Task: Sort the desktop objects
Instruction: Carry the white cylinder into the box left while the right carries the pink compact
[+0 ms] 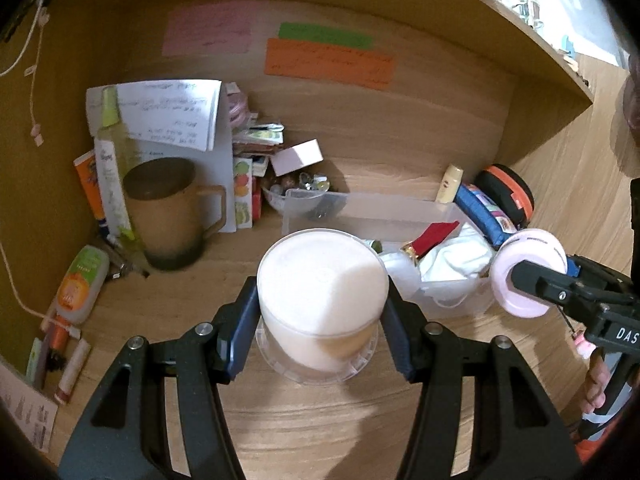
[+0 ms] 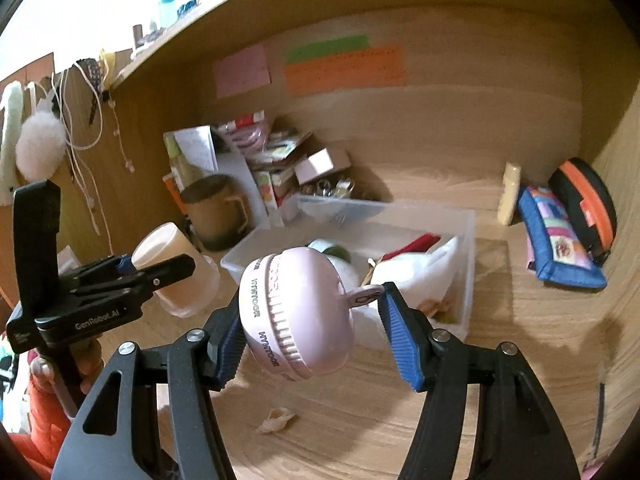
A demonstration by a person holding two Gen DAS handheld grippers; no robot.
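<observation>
- Plastic bin at 12 o'clock already holds cloth and small items.
- Left gripper clamped on white cup; right gripper clamped on pink round case, both off desk.
- Judgement: clutter at 10 o'clock still unsorted.

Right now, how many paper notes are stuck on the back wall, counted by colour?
Pink note: 1
Green note: 1
Orange note: 1
Total: 3
</observation>
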